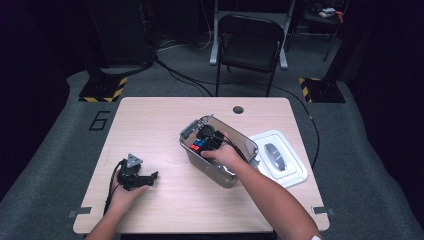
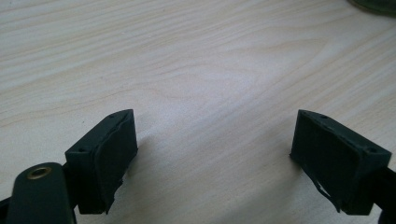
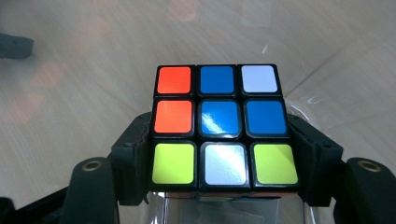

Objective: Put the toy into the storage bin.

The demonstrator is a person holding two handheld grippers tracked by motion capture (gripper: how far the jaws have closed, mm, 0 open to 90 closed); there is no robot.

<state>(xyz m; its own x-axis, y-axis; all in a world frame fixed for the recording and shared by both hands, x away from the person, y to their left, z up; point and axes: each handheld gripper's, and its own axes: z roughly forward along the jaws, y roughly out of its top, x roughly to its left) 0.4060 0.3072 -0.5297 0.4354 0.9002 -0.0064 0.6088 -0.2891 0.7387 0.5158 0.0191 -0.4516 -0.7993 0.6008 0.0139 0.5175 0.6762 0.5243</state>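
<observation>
Left gripper (image 2: 215, 154) open, right gripper (image 3: 219, 154) clamped

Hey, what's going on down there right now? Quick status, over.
Right gripper shut on cube, inside clear bin. Left gripper open, resting on table. Lid off, beside bin. Nothing in the way.

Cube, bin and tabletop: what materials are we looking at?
Cube: likely hard plastic, black frame with glossy coloured tiles; a glare spot sits on a blue tile. Bin: clear, probably plastic; the table shows through its wall. Tabletop: pale wood-grain surface, matte; could be laminate rather than solid wood, the look leaves that open.
</observation>
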